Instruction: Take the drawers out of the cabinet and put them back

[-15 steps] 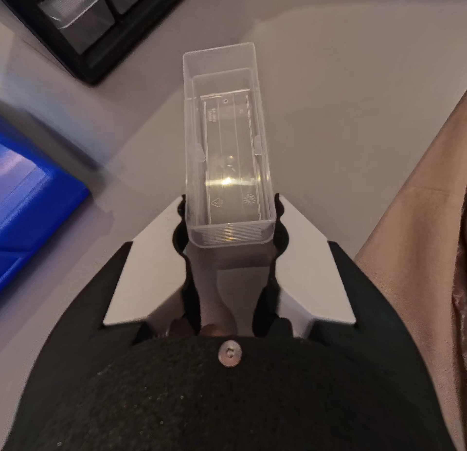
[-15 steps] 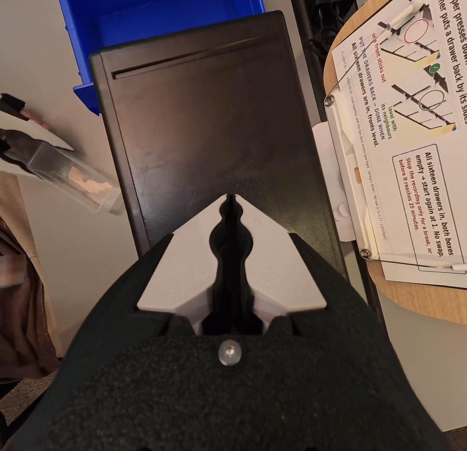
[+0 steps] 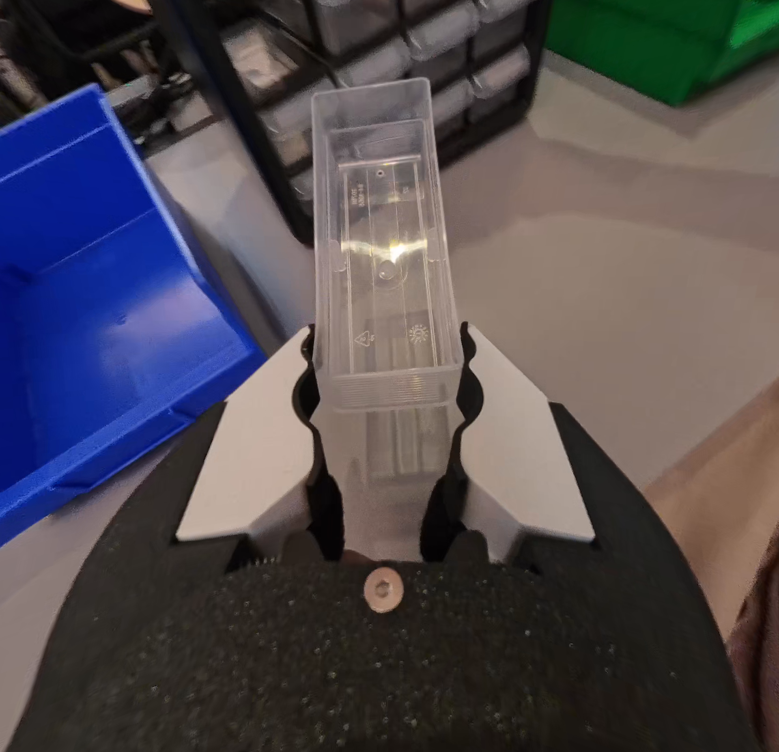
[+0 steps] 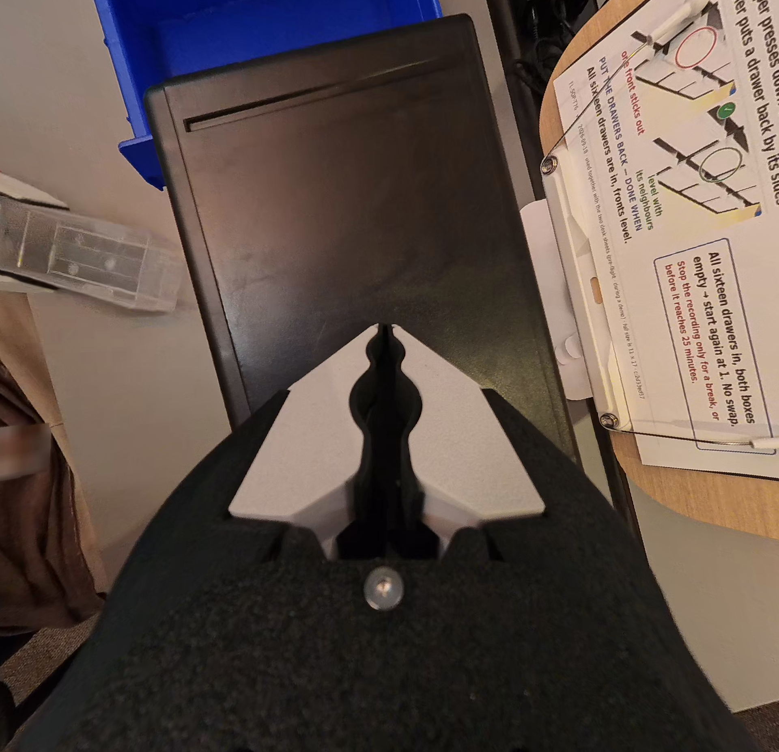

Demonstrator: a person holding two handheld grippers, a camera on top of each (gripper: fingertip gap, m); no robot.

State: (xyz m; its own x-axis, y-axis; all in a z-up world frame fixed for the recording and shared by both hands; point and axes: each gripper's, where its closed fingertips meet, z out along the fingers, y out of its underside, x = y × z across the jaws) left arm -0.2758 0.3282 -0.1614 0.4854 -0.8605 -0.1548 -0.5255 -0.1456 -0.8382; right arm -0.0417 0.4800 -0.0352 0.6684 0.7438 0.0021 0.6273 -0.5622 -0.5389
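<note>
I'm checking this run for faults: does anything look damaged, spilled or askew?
Nothing stands out. The left gripper holds an empty, intact clear drawer; the right gripper rests shut over the black cabinet.

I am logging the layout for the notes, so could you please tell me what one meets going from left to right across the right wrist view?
Clear drawer held at the left edge → black cabinet top in the middle, with the shut right tongs over it → instruction sheet on the round wooden table.

**Tongs, two units: pose and state**

Left tongs (image 3: 387, 352): fingers spread, clamped on the sides of a clear drawer (image 3: 379, 242), which is held level and pointing forward.
Right tongs (image 4: 384, 329): fingertips pressed together, nothing held, directed downward.
</note>
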